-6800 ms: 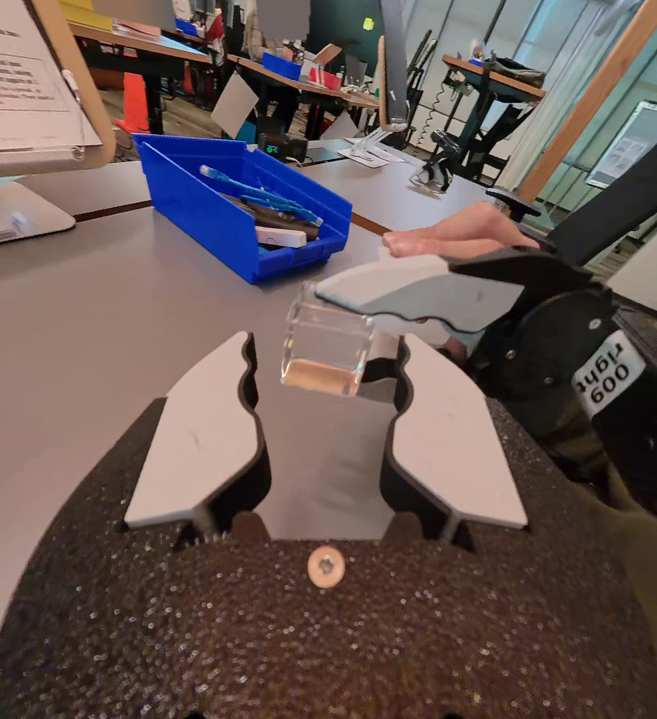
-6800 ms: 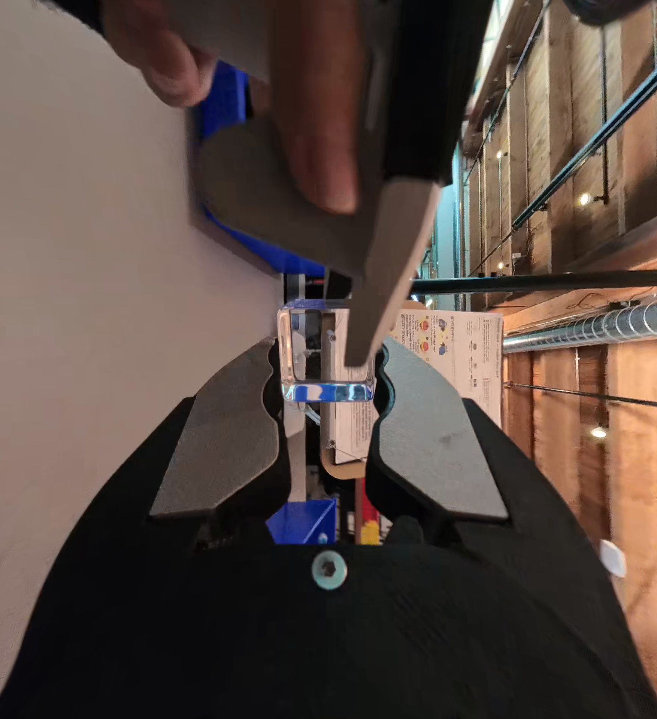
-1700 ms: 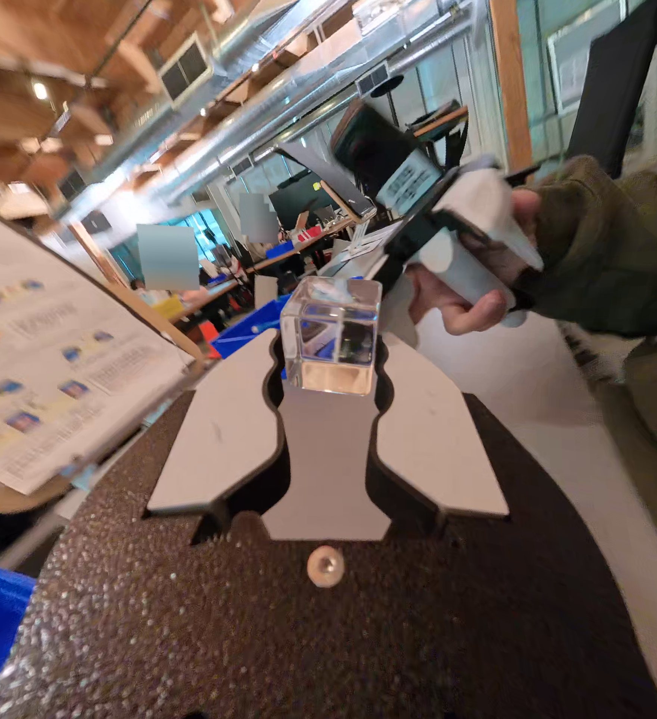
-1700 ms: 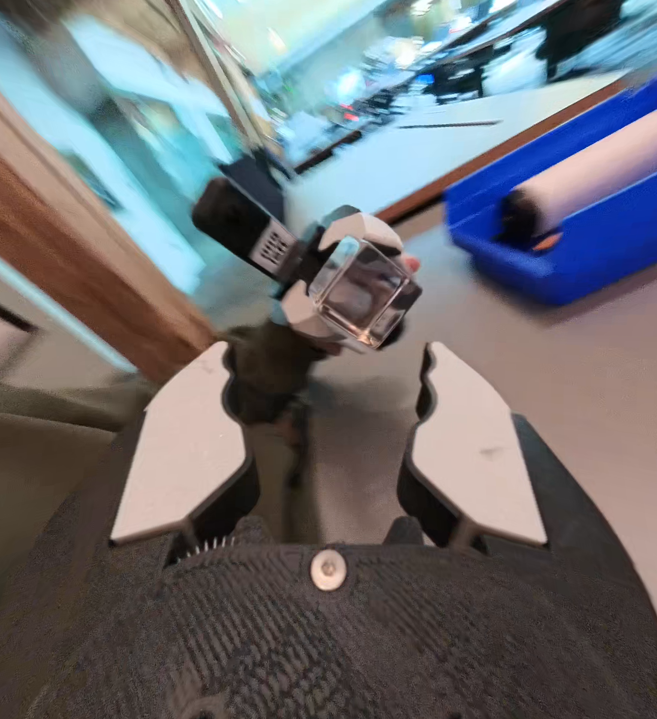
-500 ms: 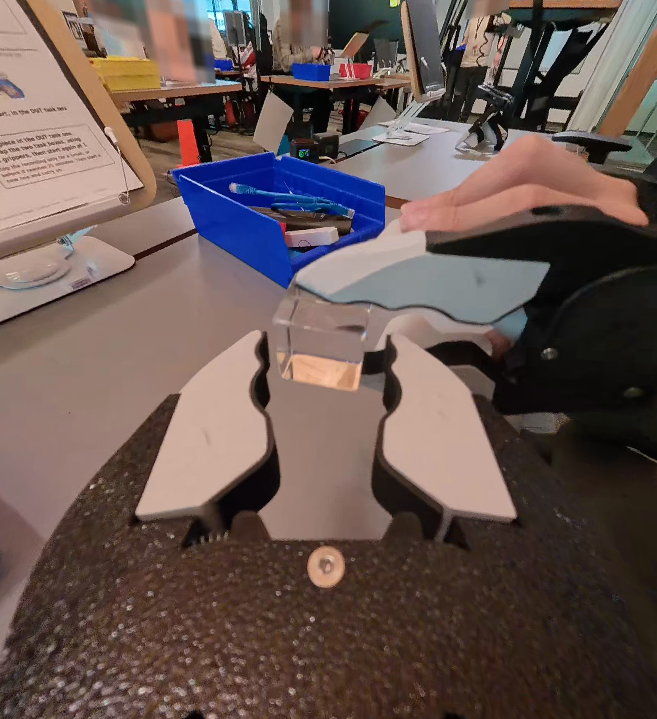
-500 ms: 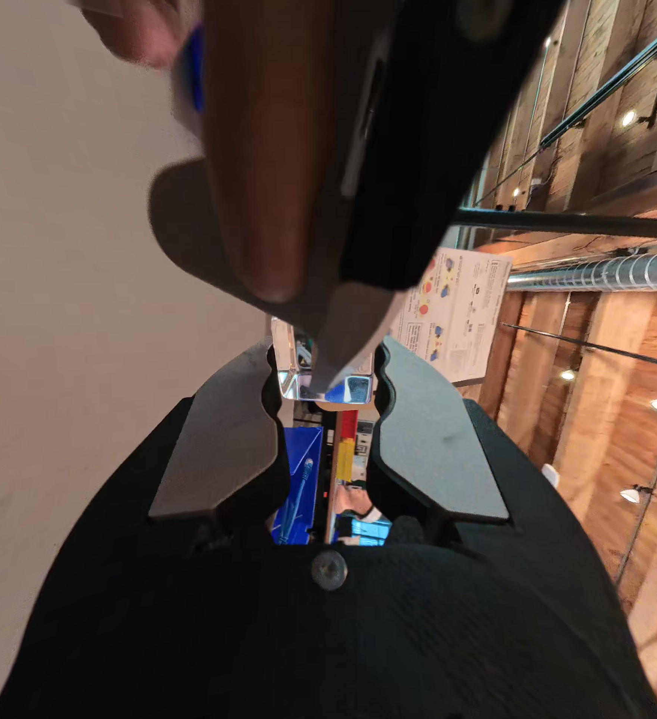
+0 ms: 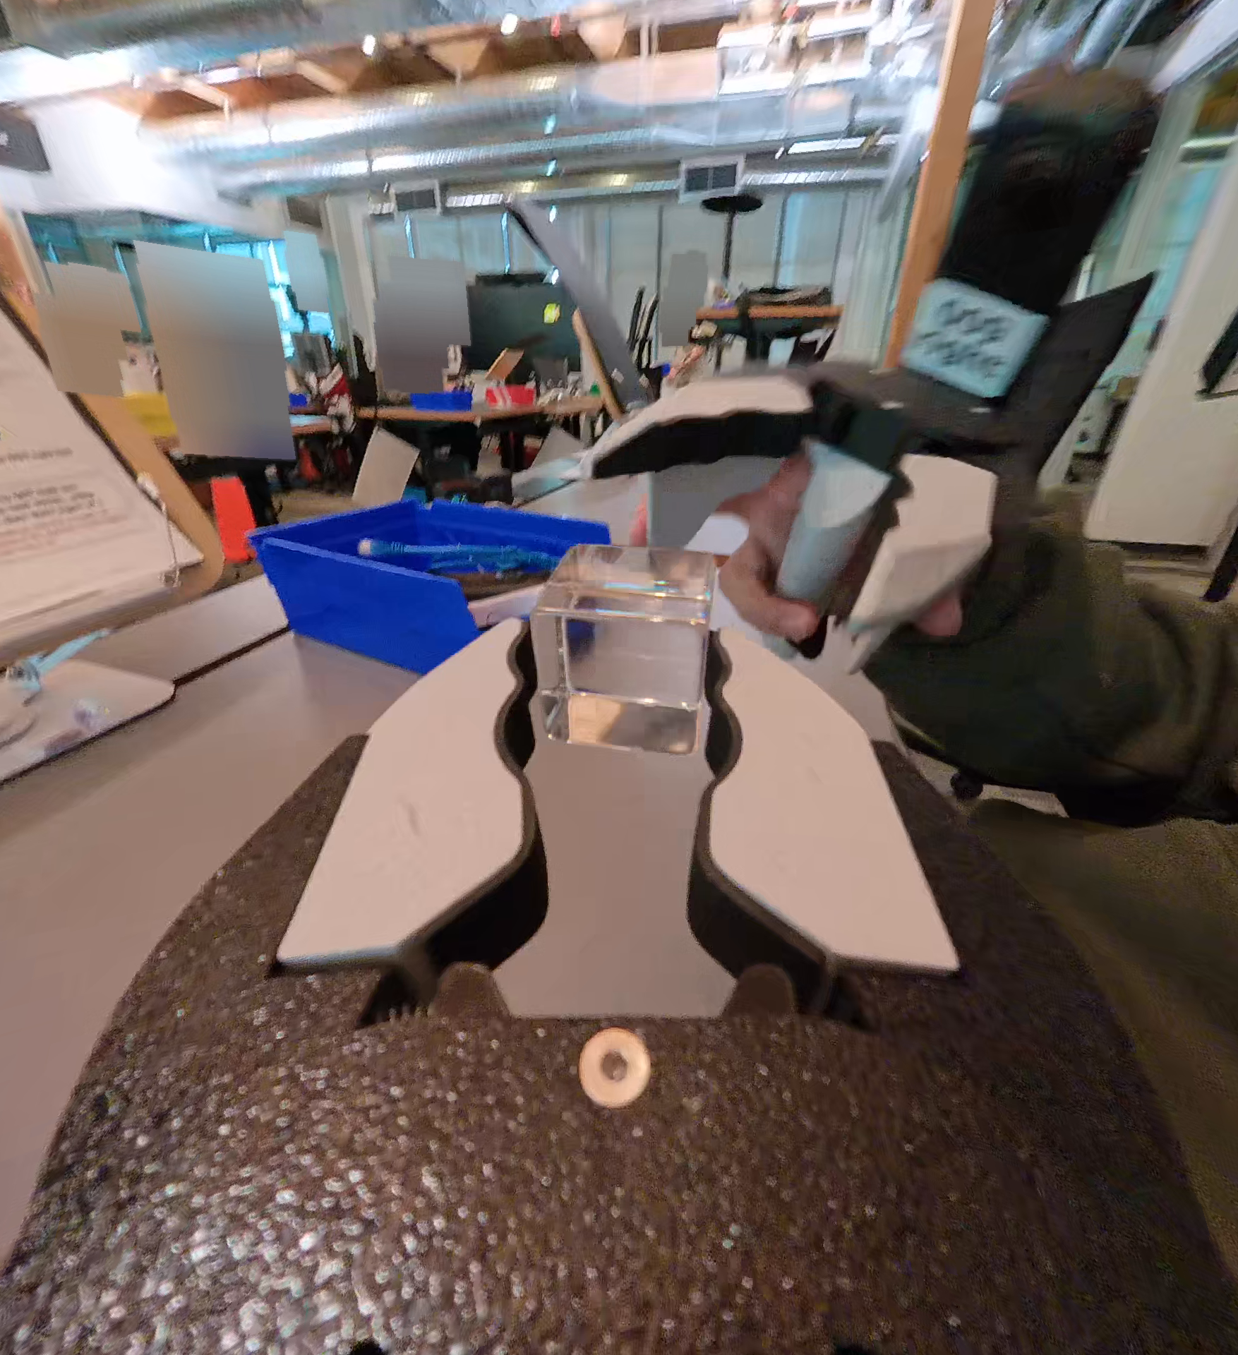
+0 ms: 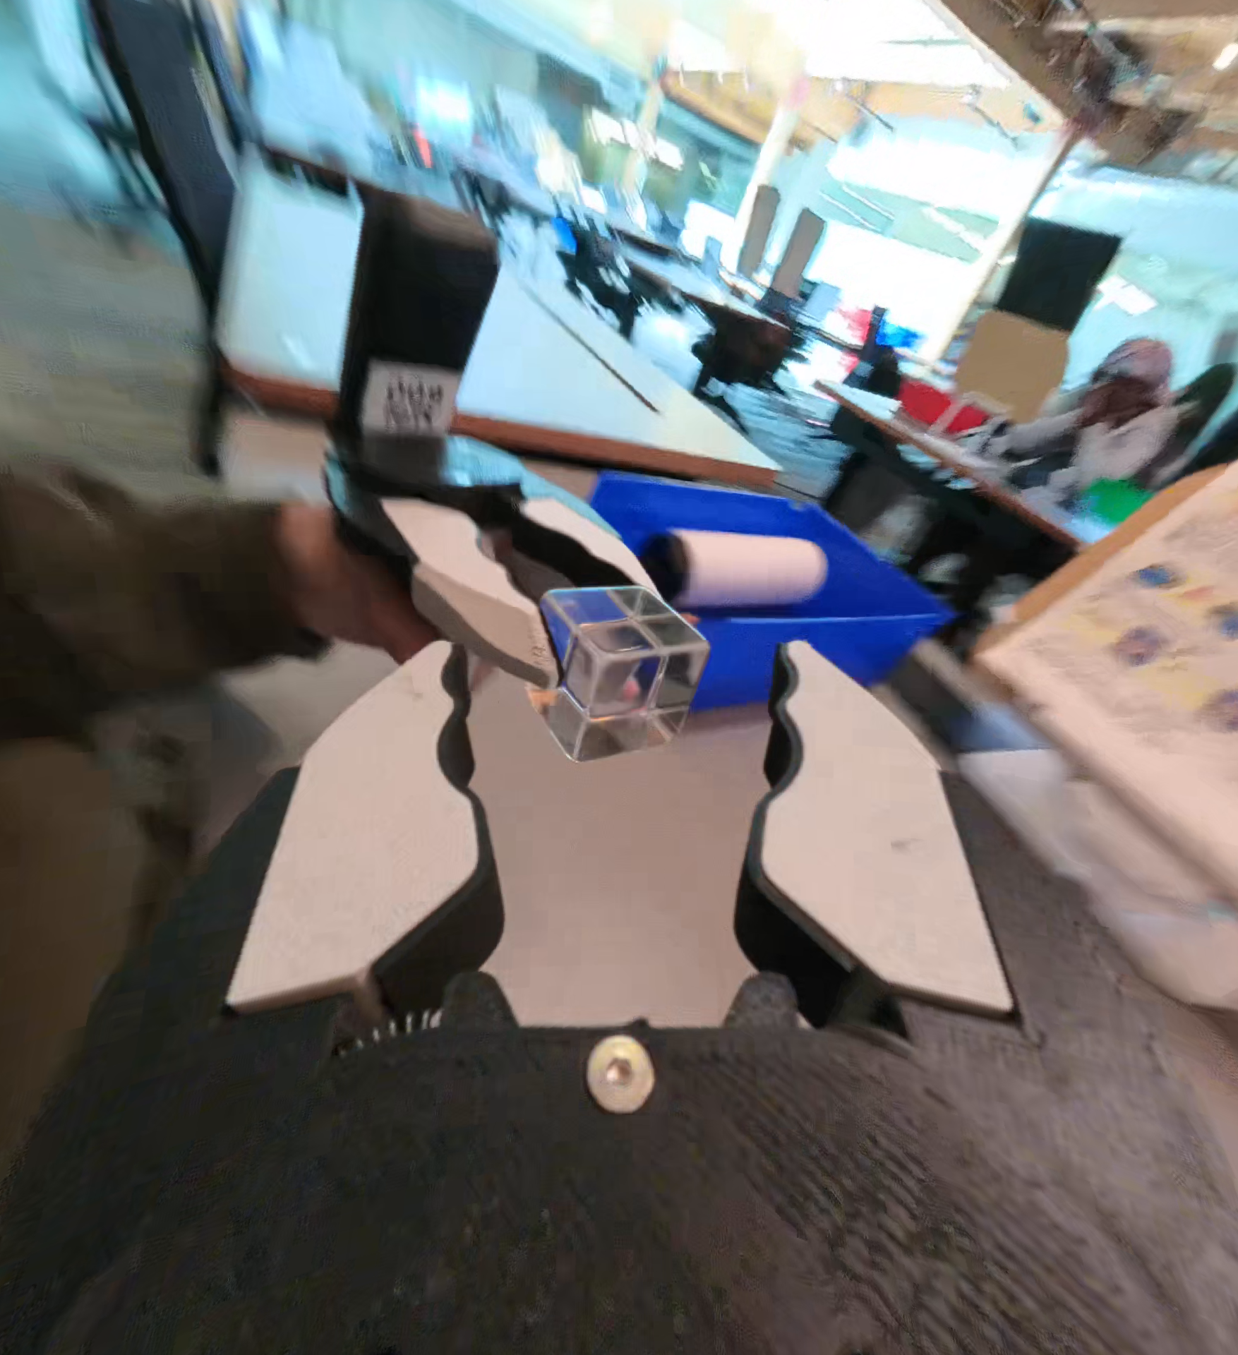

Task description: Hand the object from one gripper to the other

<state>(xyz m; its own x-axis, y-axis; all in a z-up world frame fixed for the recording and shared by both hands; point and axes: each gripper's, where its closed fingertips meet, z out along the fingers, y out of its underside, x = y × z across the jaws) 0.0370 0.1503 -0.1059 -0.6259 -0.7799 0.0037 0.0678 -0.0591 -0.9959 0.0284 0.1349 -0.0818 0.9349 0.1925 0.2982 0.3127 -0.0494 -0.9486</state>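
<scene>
paper stand [image 7: 22, 506]: left edge of desk [image 7: 125, 821] in left wrist view, printed sheet on board, metal foot on the surface
blue bin [image 7: 389, 586]: on desk past the stand, far side, blue cables inside; open front faces camera
left gripper [image 7: 620, 660]: both fingers closed onto clear cube, held above the desk's near part
clear cube [image 7: 623, 645]: transparent block pinched at the tips of the left gripper, side faces touching both pads, off the desk; in right wrist view it [image 8: 620, 671] sits tilted, a corner toward camera
right gripper [image 7: 711, 432]: in left wrist view up and right of cube, held in a hand [image 7: 770, 572] with olive sleeve, apart from cube; motion blur
right gripper, own view [image 8: 620, 689]: fingers spread wide, nothing between pads; cube hangs in front of the gap, not touching either finger
second blue bin [image 8: 785, 608]: right wrist view, on desk behind cube, white roll [image 8: 741, 568] lying in it
background: other desks, blurred
</scene>
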